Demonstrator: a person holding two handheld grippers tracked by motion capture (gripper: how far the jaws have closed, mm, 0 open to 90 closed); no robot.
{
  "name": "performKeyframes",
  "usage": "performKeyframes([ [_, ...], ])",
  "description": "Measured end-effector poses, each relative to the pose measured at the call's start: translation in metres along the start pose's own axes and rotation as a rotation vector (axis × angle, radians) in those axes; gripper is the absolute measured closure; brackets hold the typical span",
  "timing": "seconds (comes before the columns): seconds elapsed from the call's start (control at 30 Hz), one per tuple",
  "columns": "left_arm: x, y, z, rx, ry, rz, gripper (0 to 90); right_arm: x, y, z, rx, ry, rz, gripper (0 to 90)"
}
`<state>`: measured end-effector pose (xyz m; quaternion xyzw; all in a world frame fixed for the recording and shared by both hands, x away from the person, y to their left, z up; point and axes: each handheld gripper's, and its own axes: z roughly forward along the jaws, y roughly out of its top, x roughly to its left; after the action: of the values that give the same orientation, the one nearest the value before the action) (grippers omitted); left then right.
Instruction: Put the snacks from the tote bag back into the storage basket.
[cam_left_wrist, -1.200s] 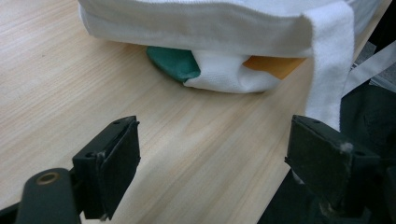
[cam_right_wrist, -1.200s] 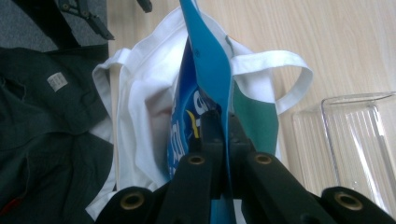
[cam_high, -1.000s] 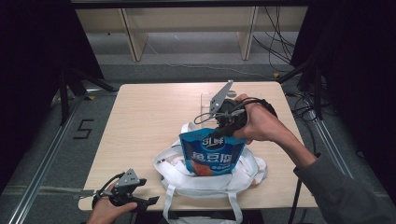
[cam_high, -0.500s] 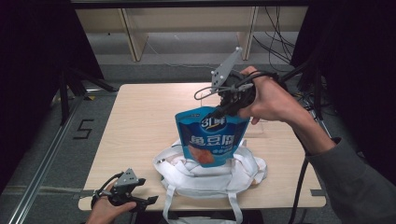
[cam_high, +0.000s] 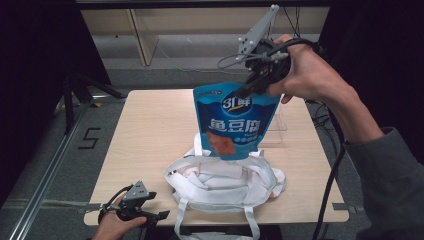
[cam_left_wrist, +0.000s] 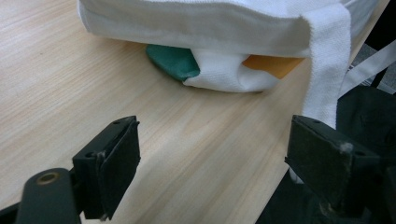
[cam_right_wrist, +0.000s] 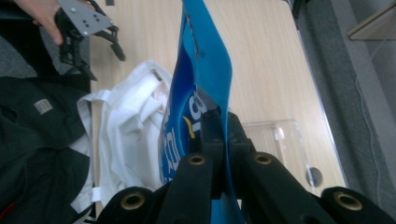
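1. Above the far right of the pale wooden surface (cam_high: 150, 130), the right tongs (cam_high: 248, 89) are clenched on the top edge of a glossy blue plastic pouch with white lettering and an orange food picture (cam_high: 234, 122).
2. That pouch hangs in the air by its upper right corner, tilted a touch, with its lower edge just over the crumpled white cloth tote bag with long straps (cam_high: 225, 182).
3. From the right gripper view, the two black jaws pinch the pouch's thin edge between them (cam_right_wrist: 219, 135), and the blue film runs straight up and away from the grip.
4. Down at the near left corner of the surface, the left tongs (cam_high: 150, 216) sit low in a hand, well apart from the pouch.
5. Its jaws are released, standing wide with nothing between them; bare wood shows in the gap in the left gripper view.
6. Just ahead of those open jaws lies the tote bag's side (cam_left_wrist: 219, 23), with a green shape (cam_left_wrist: 173, 60) and an orange one (cam_left_wrist: 275, 65) peeking from beneath the white fabric.
7. One white strap (cam_left_wrist: 327, 65) drapes down over the near edge of the surface, close by the jaw on the right of that view.
8. A clear plastic stand (cam_high: 277, 120) sits on the surface behind the pouch.
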<state>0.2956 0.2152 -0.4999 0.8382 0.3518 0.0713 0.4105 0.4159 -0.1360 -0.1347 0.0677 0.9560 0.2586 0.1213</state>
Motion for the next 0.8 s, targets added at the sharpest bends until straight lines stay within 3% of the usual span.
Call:
performKeyframes([
  [0.23, 0.001, 0.000, -0.001, 0.012, 0.006, -0.005, 16.6, -0.024, -0.003, 0.000, 0.017, -0.028, 0.008, 90.0],
  [0.43, 0.002, 0.001, -0.002, 0.015, 0.008, 0.015, 16.6, -0.046, -0.012, 0.015, 0.032, -0.024, 0.007, 90.0],
  [0.5, 0.001, 0.000, -0.001, -0.003, 0.006, 0.000, 16.6, -0.051, -0.014, 0.019, 0.045, -0.028, 0.019, 90.0],
  [0.63, 0.001, 0.001, -0.002, -0.001, 0.008, 0.005, 16.6, -0.065, -0.018, 0.027, 0.039, -0.026, 0.008, 90.0],
  [0.7, 0.001, 0.001, -0.002, -0.004, 0.006, 0.001, 16.6, -0.069, -0.021, 0.030, 0.043, -0.035, 0.038, 90.0],
  [0.8, 0.001, 0.000, -0.001, -0.013, 0.002, -0.003, 16.6, -0.078, -0.025, 0.036, 0.040, -0.034, 0.031, 90.0],
])
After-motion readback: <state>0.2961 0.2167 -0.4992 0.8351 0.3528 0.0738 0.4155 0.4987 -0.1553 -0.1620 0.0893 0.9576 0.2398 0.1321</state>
